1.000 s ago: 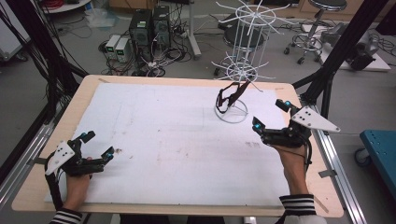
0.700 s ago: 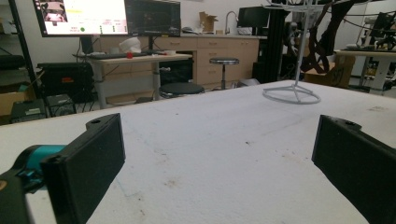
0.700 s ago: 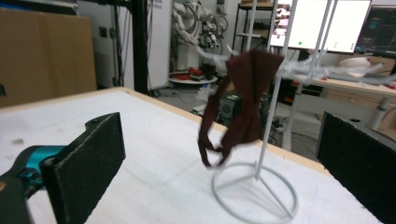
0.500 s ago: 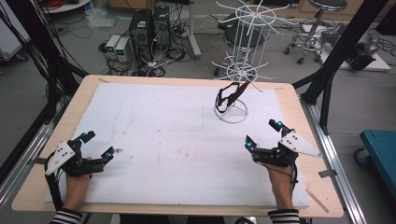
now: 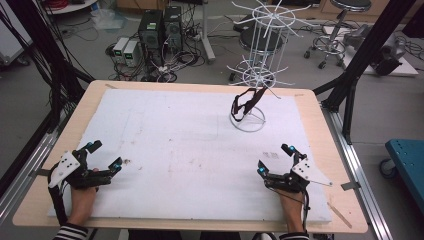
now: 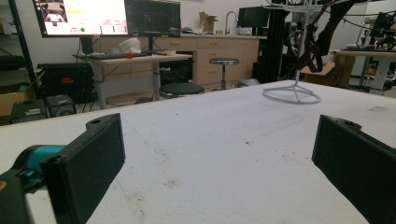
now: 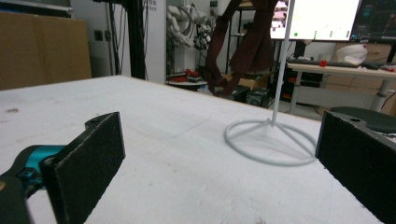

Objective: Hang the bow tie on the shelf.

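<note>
A white wire rack [image 5: 260,75] stands on a ring base [image 5: 247,120] at the back right of the table. A dark strap [image 5: 243,102] hangs from one of its lower prongs. My left gripper [image 5: 105,157] rests open near the front left edge, nothing between its jaws. My right gripper [image 5: 274,159] rests open at the front right, well short of the rack. The left gripper view has the rack [image 6: 294,93] and strap [image 6: 320,42] far off to the right. Closer in the right gripper view are the ring base [image 7: 271,140] and the strap [image 7: 247,46].
A white foam sheet [image 5: 190,145] covers the wooden table [image 5: 330,150]. Computers and cables [image 5: 160,35] sit on the floor behind the table, with stools [image 5: 345,25] and black frame posts [image 5: 365,55] to the right. A blue cart [image 5: 407,160] stands at far right.
My right gripper has drawn back from beside the rack toward the front edge and lowered onto the sheet. The left gripper has stayed put.
</note>
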